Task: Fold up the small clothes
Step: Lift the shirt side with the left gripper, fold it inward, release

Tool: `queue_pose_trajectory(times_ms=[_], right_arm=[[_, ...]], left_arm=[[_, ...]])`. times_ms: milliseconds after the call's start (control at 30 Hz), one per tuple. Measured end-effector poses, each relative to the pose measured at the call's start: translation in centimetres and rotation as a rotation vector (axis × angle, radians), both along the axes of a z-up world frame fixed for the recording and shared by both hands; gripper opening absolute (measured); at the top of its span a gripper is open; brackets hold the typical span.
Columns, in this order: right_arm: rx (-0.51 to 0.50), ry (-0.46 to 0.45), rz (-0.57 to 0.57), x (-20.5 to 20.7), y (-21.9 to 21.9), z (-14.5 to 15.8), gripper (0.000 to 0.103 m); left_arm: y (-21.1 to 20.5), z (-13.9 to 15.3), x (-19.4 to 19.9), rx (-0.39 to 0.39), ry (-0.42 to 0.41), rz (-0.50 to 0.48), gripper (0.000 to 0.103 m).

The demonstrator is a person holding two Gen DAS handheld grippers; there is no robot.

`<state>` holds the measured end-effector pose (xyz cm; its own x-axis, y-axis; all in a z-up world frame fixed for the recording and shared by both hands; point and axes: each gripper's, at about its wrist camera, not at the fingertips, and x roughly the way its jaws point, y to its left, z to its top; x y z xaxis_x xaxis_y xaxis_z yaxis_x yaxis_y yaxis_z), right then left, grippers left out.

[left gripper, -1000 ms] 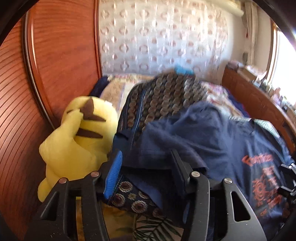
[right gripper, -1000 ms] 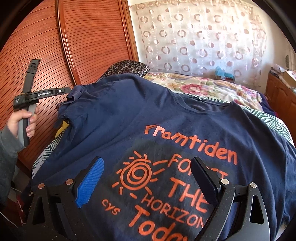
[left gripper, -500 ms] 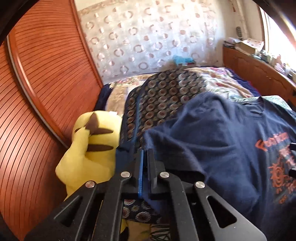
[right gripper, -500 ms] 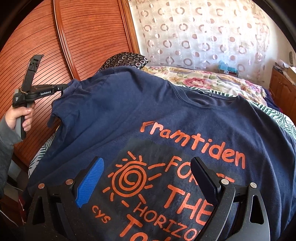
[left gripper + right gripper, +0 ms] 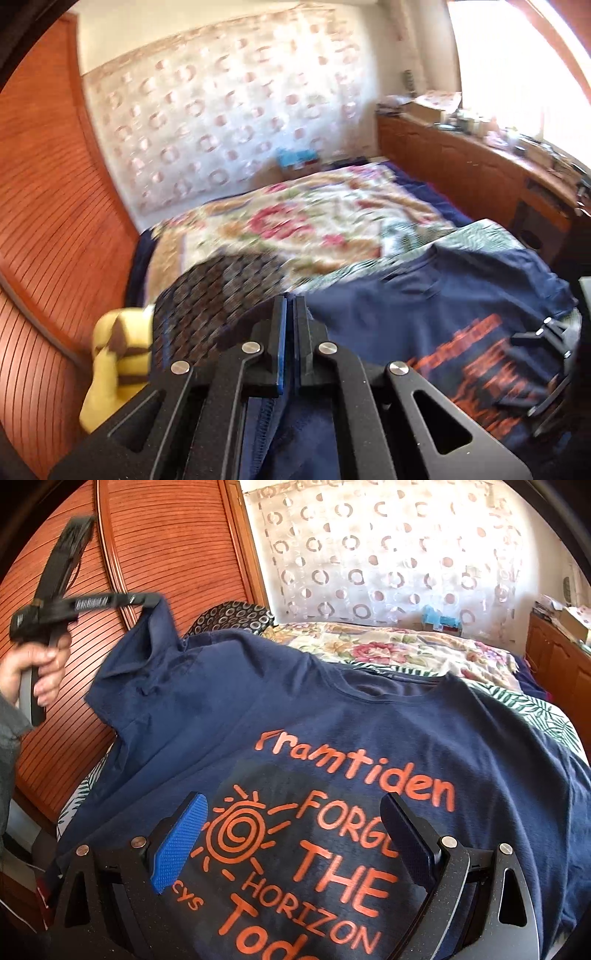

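A navy T-shirt (image 5: 332, 716) with orange lettering lies spread face up on the bed. My left gripper (image 5: 290, 306) is shut on the edge of its sleeve, and navy cloth hangs between the fingers. In the right wrist view the left gripper (image 5: 157, 600) holds that sleeve (image 5: 159, 635) lifted above the bed at the upper left, with a hand around its handle. My right gripper (image 5: 291, 812) hovers open over the printed chest with nothing between its fingers. The right gripper's black frame (image 5: 546, 343) shows at the right edge of the left wrist view.
A floral bedspread (image 5: 314, 221) covers the bed beyond the shirt. A dark patterned cushion (image 5: 214, 288) and a yellow plush toy (image 5: 118, 350) lie by the ribbed wooden wardrobe (image 5: 48, 229) on the left. A wooden dresser (image 5: 480, 166) with clutter runs along the right.
My left gripper shut on the shirt's sleeve edge, then rose and swung toward the bed's middle, lifting the sleeve. The right gripper stayed open over the print.
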<state>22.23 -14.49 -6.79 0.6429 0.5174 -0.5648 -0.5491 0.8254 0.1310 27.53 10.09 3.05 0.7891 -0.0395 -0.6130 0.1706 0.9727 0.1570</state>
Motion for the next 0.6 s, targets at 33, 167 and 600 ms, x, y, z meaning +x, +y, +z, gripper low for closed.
queue_pose_trajectory(times_ms=[33, 167, 600], right_arm=[[0.005, -0.002, -0.004, -0.2, -0.1, 0.0, 0.095], [0.02, -0.007, -0.028, -0.9, -0.7, 0.0, 0.095], [0.032, -0.011, -0.046, -1.7, -1.2, 0.0, 0.088]], left_arm=[[-1.3, 0.6, 0.4, -0.008, 0.002, -0.037, 0.004], [-4.7, 1.8, 1.2, -0.024, 0.003, -0.124, 0.004], [-2.6, -3.4, -0.7, -0.086, 0.092, -0.071, 0.079]])
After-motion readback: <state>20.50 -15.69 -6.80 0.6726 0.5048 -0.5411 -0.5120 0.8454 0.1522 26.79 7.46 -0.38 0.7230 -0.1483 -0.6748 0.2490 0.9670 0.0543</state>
